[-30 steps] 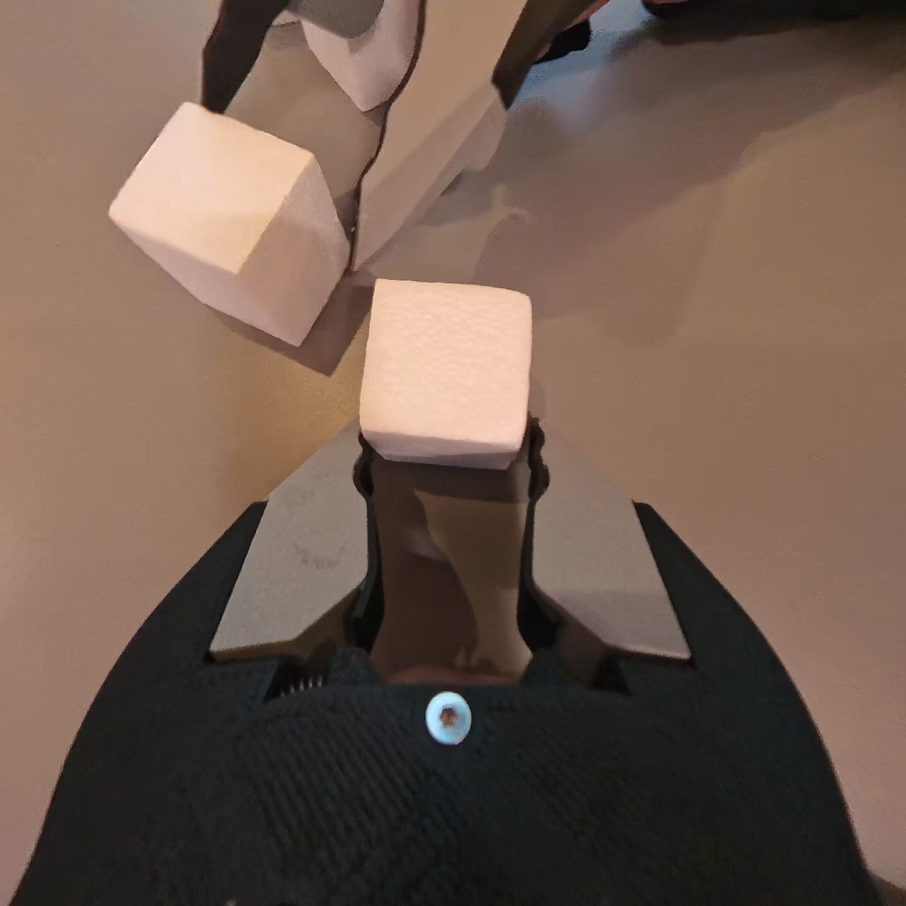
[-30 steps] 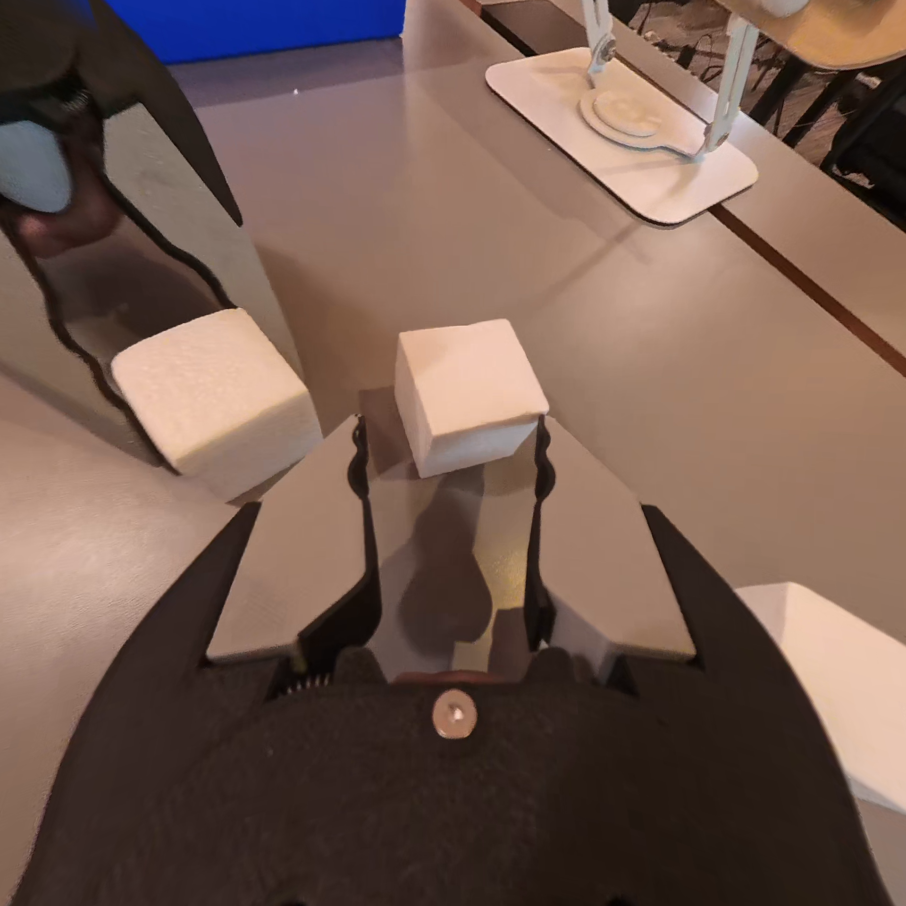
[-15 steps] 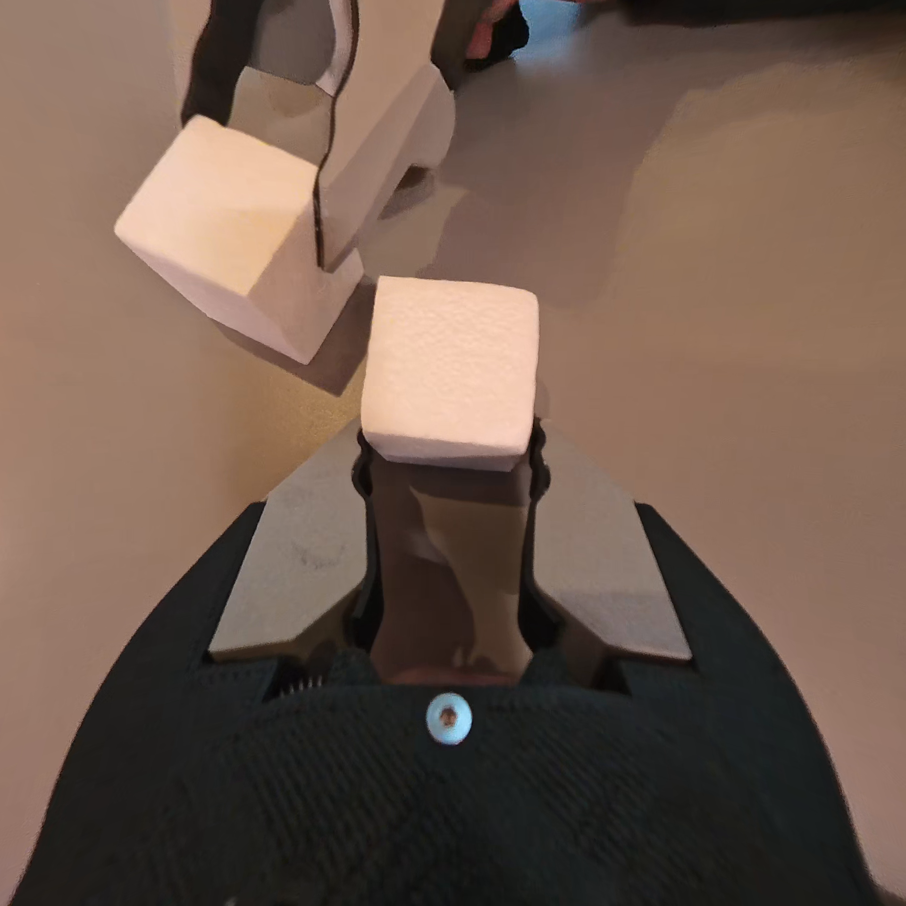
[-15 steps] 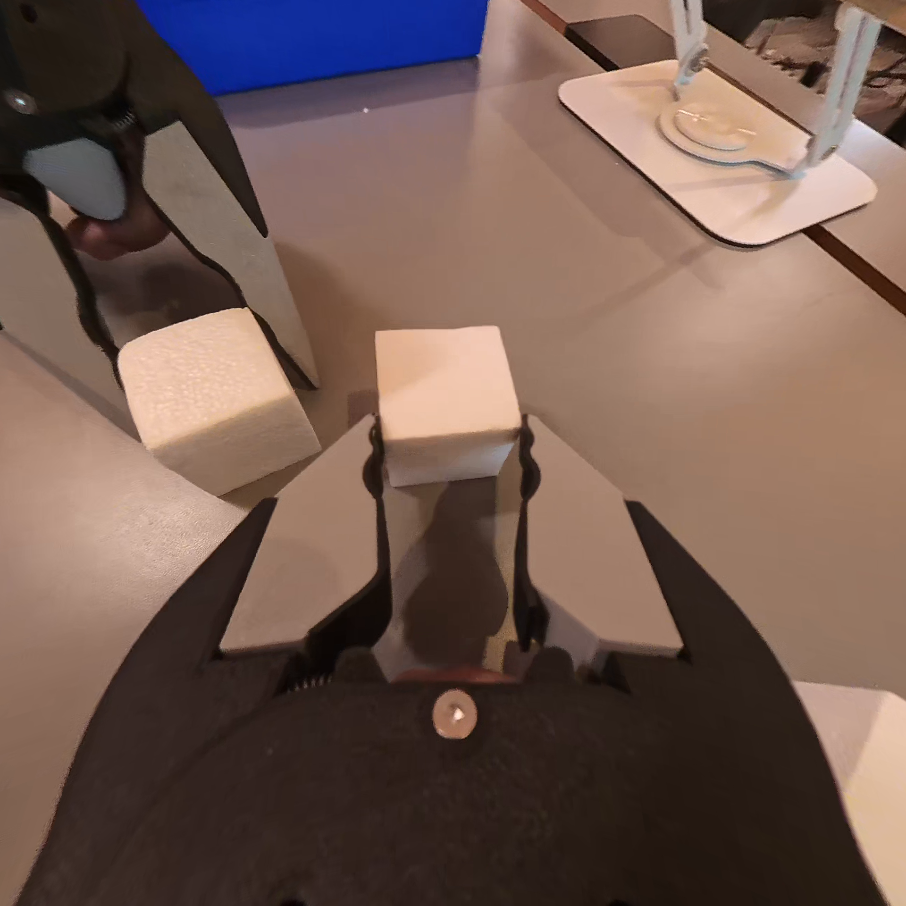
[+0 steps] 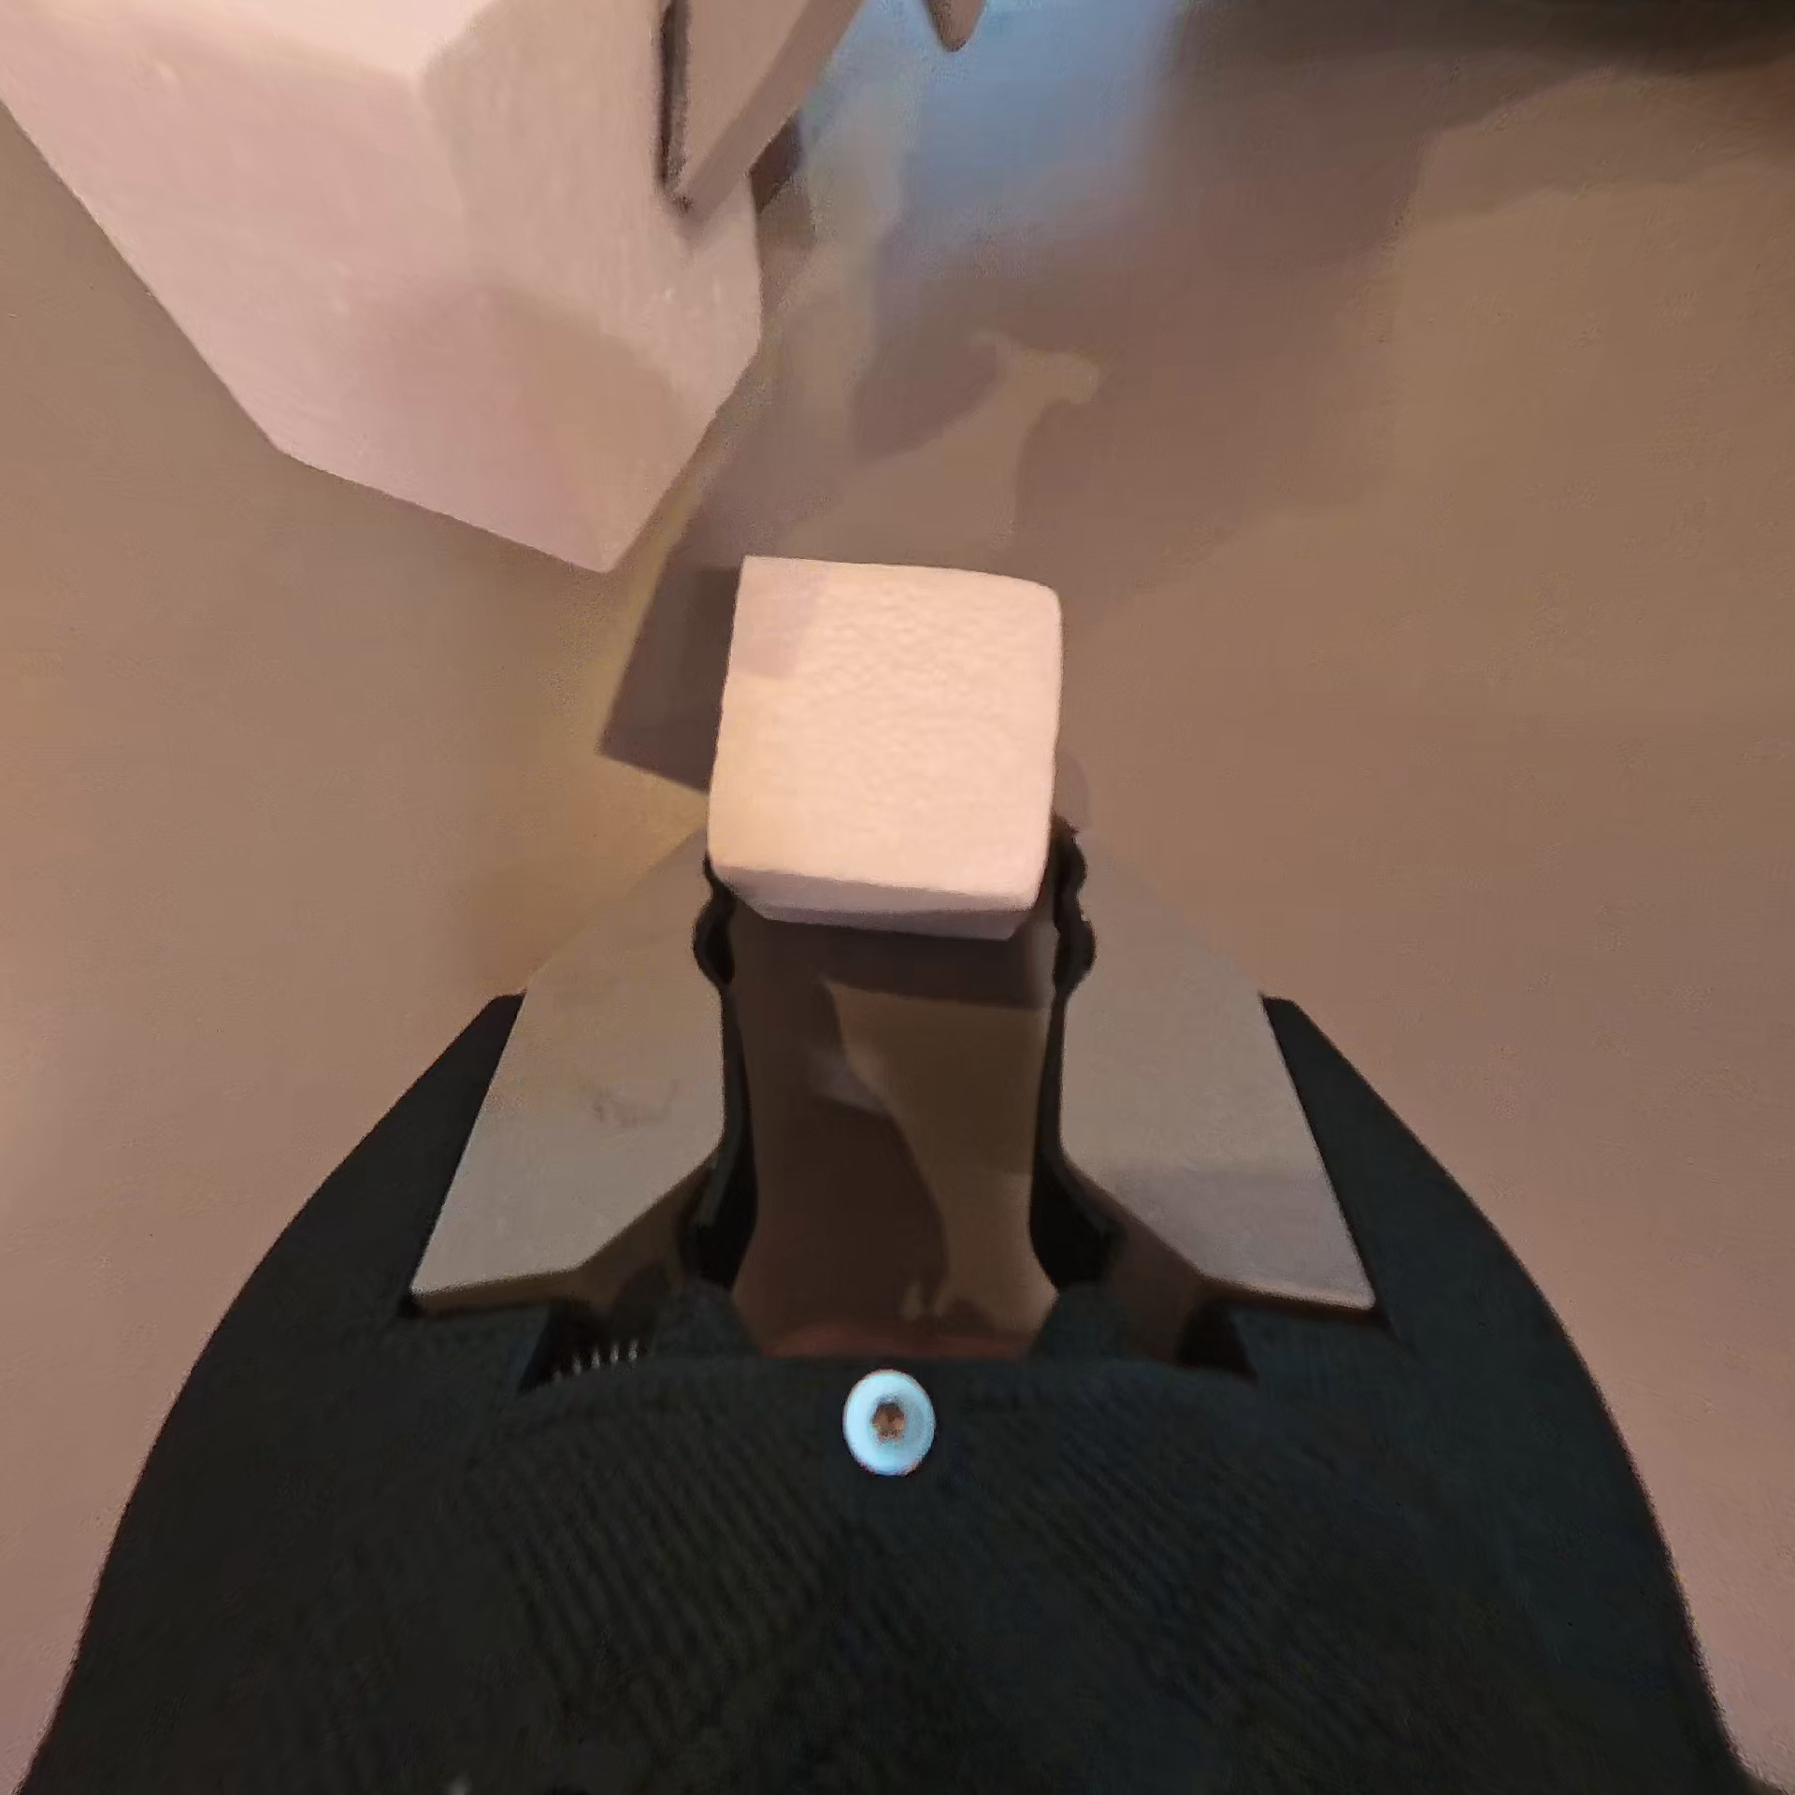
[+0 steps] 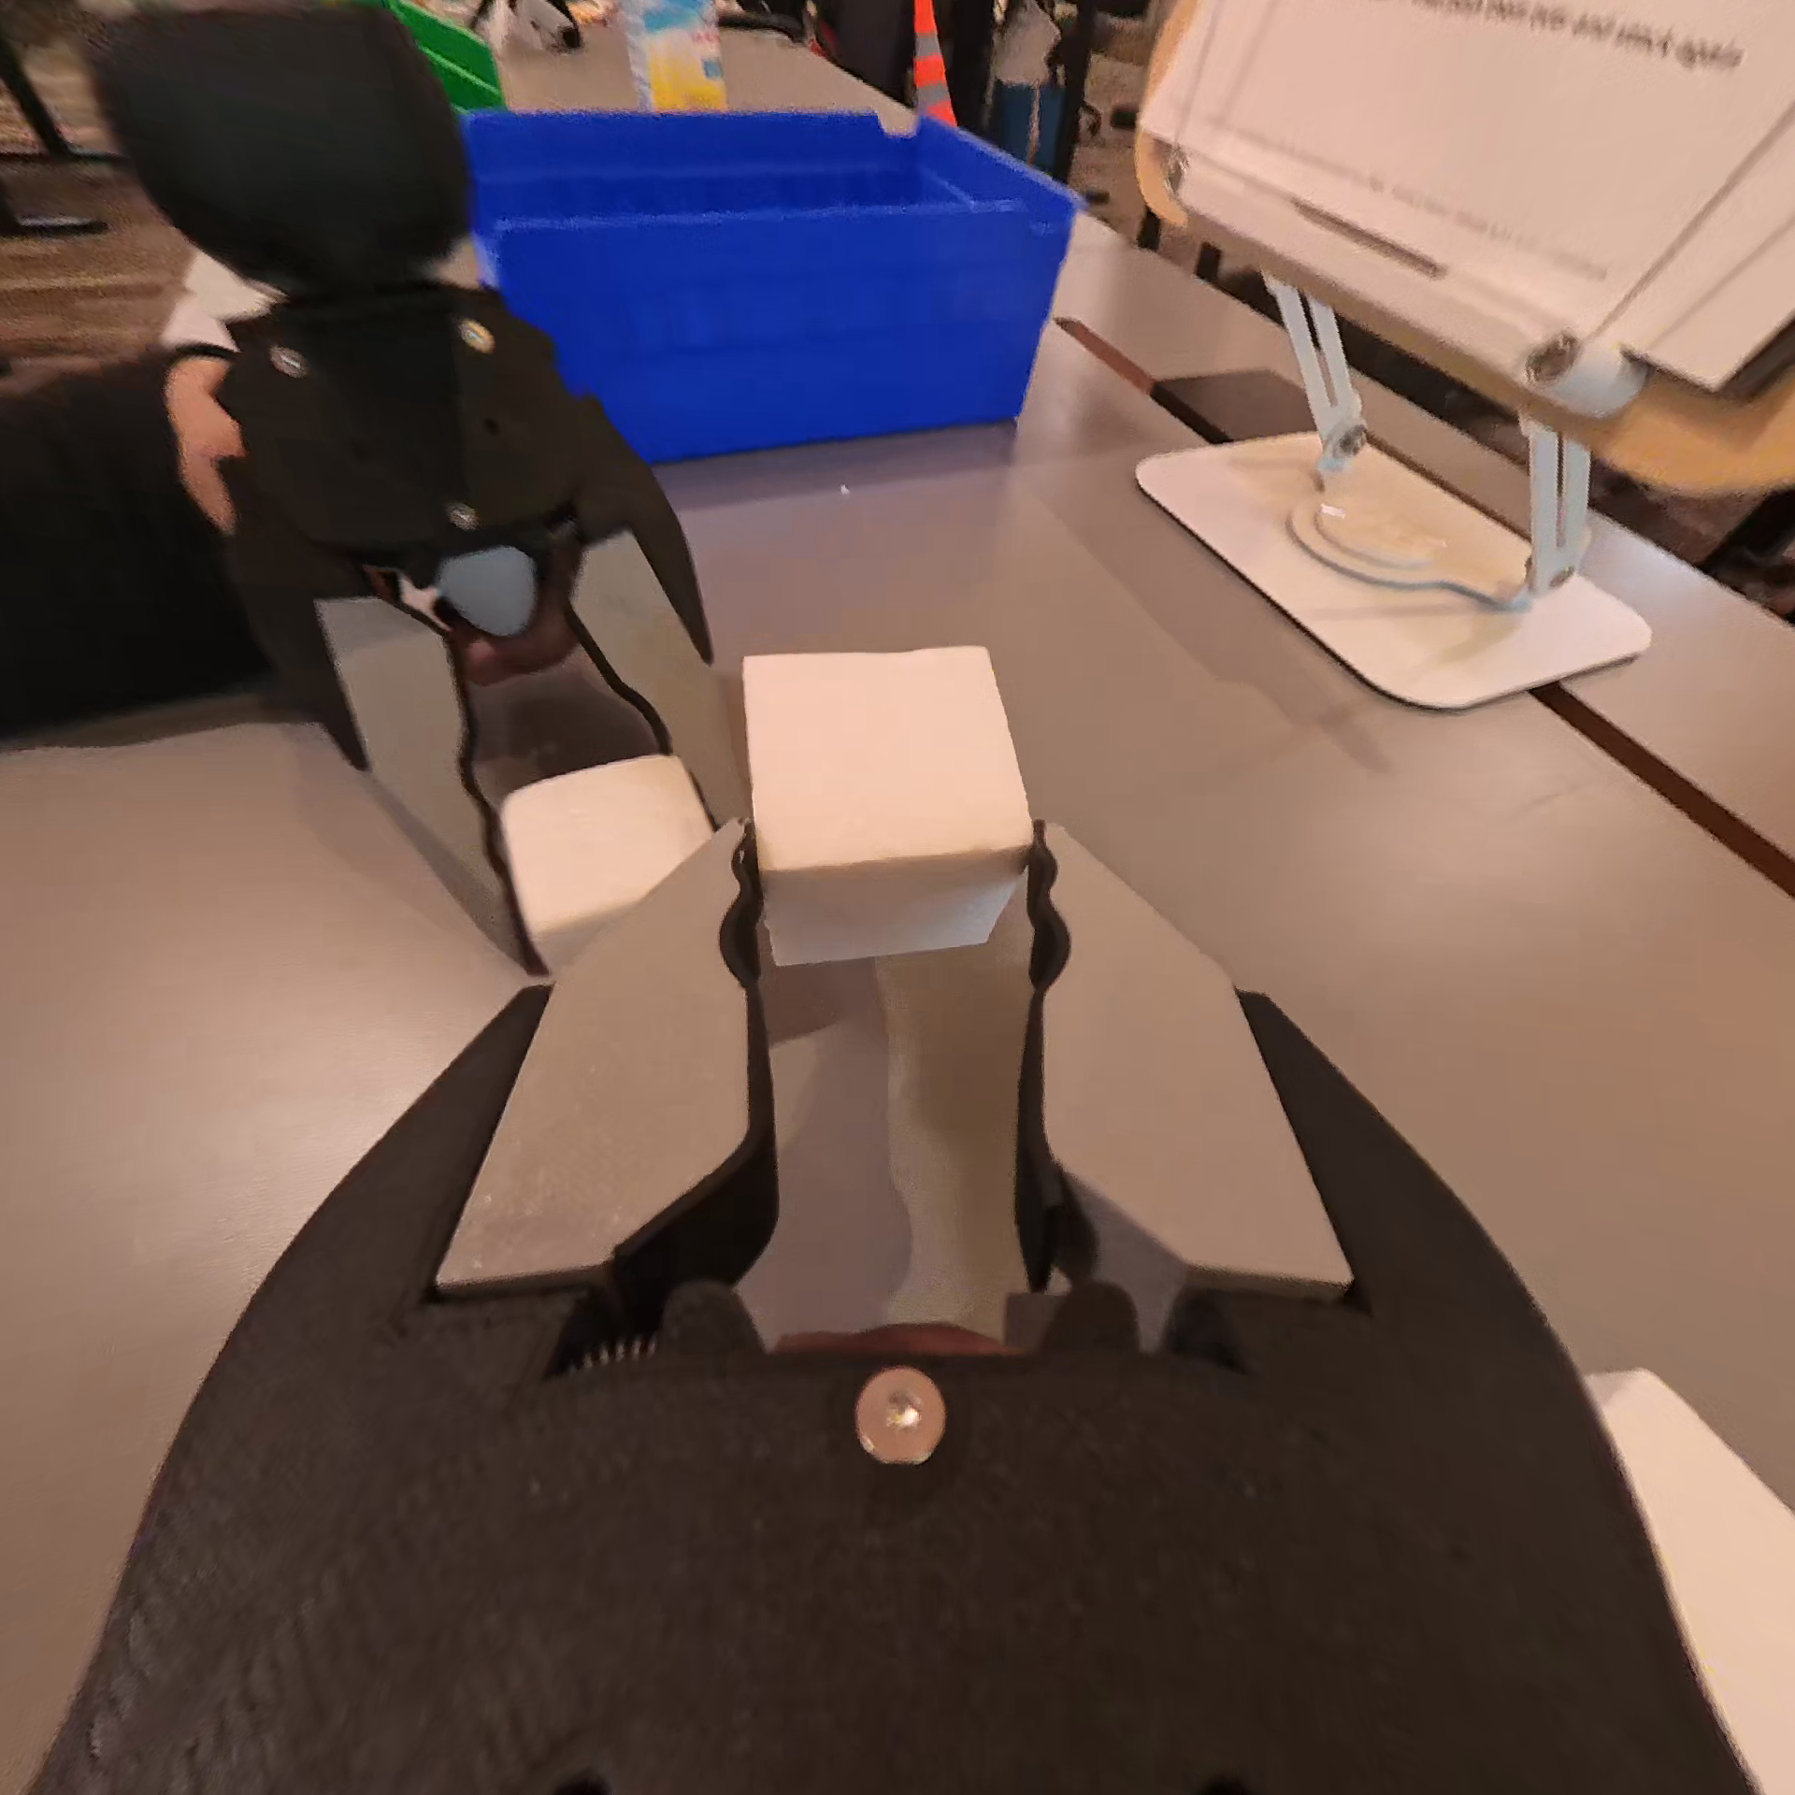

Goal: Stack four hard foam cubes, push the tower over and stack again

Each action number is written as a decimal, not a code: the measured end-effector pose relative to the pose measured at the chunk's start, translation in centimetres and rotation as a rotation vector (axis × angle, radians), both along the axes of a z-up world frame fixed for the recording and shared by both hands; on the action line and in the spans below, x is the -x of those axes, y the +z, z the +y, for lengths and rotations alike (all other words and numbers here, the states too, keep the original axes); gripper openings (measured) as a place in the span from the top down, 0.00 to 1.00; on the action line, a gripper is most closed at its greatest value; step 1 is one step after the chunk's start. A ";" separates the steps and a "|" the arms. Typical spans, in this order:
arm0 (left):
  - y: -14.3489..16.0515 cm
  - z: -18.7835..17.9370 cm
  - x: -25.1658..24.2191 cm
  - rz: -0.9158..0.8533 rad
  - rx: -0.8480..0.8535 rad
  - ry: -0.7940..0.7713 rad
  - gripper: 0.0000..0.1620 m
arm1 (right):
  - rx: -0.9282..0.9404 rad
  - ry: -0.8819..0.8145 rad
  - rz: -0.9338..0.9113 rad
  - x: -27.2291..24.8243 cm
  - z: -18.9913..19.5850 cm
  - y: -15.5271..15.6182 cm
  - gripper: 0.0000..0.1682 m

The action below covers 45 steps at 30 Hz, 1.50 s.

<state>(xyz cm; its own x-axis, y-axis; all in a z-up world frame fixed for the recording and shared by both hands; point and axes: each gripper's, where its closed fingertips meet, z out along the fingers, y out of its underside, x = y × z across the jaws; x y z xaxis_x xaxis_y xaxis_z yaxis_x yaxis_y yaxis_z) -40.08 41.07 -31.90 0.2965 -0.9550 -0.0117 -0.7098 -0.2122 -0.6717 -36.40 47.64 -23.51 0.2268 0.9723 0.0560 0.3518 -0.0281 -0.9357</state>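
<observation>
On the left of the grey table, the left gripper reaches down steeply, a hand behind it, its fingers closed on a cube at or just above the tabletop; whether that cube touches the table I cannot tell. Just beside it, the right gripper comes in at a shallower slant and clamps a second cube, lifted clear of the table. A third cube lies at the lower right edge. A fourth is not in view. No tower stands, so I judge the stacking barely begun: the raised cube probably goes onto the left one. Behind sit a blue bin and a white stand.
</observation>
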 end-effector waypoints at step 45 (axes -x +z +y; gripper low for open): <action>0.0 -1.0 -1.3 -0.015 -0.002 -0.056 0.64 | -0.095 0.225 -0.147 2.0 -7.4 -0.3 0.69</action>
<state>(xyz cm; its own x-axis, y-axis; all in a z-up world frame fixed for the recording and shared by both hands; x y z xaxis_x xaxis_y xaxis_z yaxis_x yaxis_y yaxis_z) -38.75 40.12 -31.86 0.2429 -0.9700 -0.0094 -0.7104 -0.1712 -0.6827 -38.43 40.27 -23.77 -0.0115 0.9861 0.1661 0.4712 0.1518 -0.8688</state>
